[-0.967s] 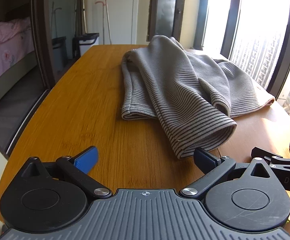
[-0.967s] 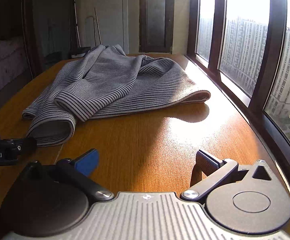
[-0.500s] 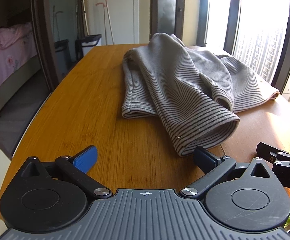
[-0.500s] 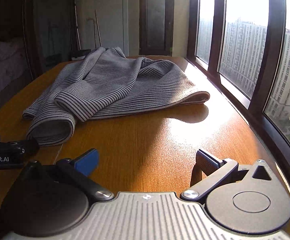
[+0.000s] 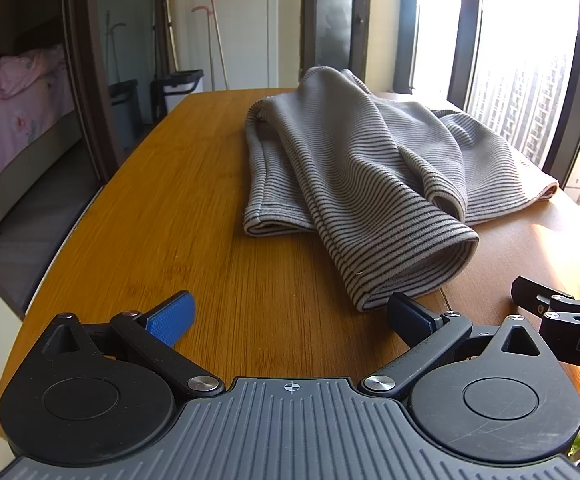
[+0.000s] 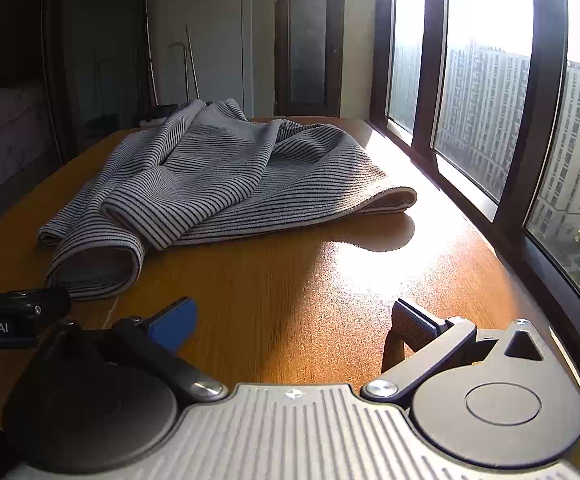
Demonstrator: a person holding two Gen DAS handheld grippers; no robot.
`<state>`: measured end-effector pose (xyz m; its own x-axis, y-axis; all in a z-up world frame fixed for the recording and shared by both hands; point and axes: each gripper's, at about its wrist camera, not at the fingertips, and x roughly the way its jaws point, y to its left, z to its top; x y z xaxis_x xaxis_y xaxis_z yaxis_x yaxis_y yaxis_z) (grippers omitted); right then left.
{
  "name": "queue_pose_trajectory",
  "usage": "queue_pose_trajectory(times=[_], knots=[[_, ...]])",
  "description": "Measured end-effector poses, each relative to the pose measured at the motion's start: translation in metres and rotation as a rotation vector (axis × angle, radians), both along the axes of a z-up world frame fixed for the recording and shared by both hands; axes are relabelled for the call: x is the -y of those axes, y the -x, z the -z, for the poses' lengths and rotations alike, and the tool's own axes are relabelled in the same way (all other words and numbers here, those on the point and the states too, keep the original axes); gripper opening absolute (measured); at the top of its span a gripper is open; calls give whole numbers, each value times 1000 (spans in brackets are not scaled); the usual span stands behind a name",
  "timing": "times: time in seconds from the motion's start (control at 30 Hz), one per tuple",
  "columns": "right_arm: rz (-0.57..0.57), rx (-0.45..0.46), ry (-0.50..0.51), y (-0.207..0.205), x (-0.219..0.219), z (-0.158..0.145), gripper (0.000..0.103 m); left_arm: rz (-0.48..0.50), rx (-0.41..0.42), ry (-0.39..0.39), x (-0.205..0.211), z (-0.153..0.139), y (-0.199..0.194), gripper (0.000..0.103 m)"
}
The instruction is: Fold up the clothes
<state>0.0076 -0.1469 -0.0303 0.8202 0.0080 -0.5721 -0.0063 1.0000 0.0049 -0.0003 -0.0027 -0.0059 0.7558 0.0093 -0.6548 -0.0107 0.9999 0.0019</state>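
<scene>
in the last second my left tongs (image 5: 290, 314) creep a touch nearer the striped sweater (image 5: 361, 184), which lies rumpled and untouched on the wooden table (image 5: 194, 216). both tongs are spread wide and hold nothing; my right tongs (image 6: 293, 320) barely shift. i judge folding hasn't begun: the near sleeve cuff (image 5: 413, 268) seems my first grab.

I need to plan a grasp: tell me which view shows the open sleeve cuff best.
The left wrist view. The striped garment's sleeve cuff lies close ahead, evenly lit, its opening and edge clear. The right wrist view shows the same cuff far left, shadowed, its lower corner behind the left gripper.
</scene>
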Motion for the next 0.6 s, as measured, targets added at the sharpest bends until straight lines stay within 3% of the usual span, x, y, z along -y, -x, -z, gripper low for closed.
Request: queue_pose_trajectory(times=[0.6], knots=[[-4,6,6,3,-3,0,103,1,0,-1,0,1,1,103]])
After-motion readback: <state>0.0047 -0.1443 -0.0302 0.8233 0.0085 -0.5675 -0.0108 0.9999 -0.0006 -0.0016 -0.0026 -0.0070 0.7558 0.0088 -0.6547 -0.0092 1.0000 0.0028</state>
